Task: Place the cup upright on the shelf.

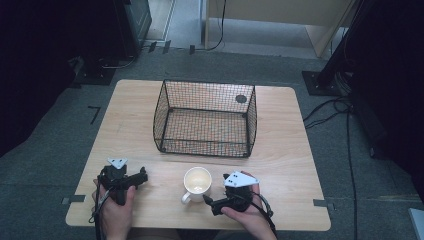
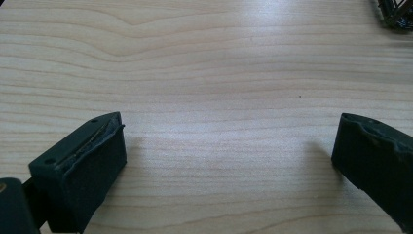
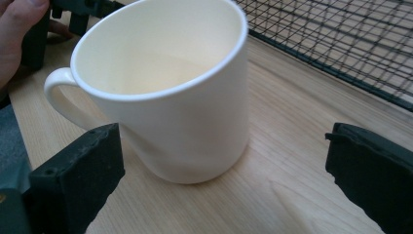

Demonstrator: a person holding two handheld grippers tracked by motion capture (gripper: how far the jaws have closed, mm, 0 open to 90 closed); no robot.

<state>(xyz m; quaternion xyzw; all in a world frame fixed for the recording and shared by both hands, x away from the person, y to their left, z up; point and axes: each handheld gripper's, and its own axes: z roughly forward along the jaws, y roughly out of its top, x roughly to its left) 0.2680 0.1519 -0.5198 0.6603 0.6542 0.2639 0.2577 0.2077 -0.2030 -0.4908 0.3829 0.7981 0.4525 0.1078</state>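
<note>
A cream-white mug (image 1: pixel 196 181) stands upright on the wooden table (image 1: pixel 285 165), its handle toward the near left, and looks empty. My right gripper (image 1: pixel 218 200) lies just right of it, held in a hand. In the right gripper view the mug (image 3: pixel 185 107) sits close ahead between the wide-apart jaws, nearer the left one, and my right gripper (image 3: pixel 224 156) is open, not touching it. My left gripper (image 1: pixel 131 178) rests at the near left of the table. In its own view my left gripper (image 2: pixel 229 141) stands open over bare wood.
A black wire basket (image 1: pixel 205 120), empty, stands in the middle of the table beyond the mug, its mesh (image 3: pixel 341 44) close behind the mug and one corner (image 2: pixel 397 12) far off. The person's other hand (image 3: pixel 14 29) is past the mug's handle.
</note>
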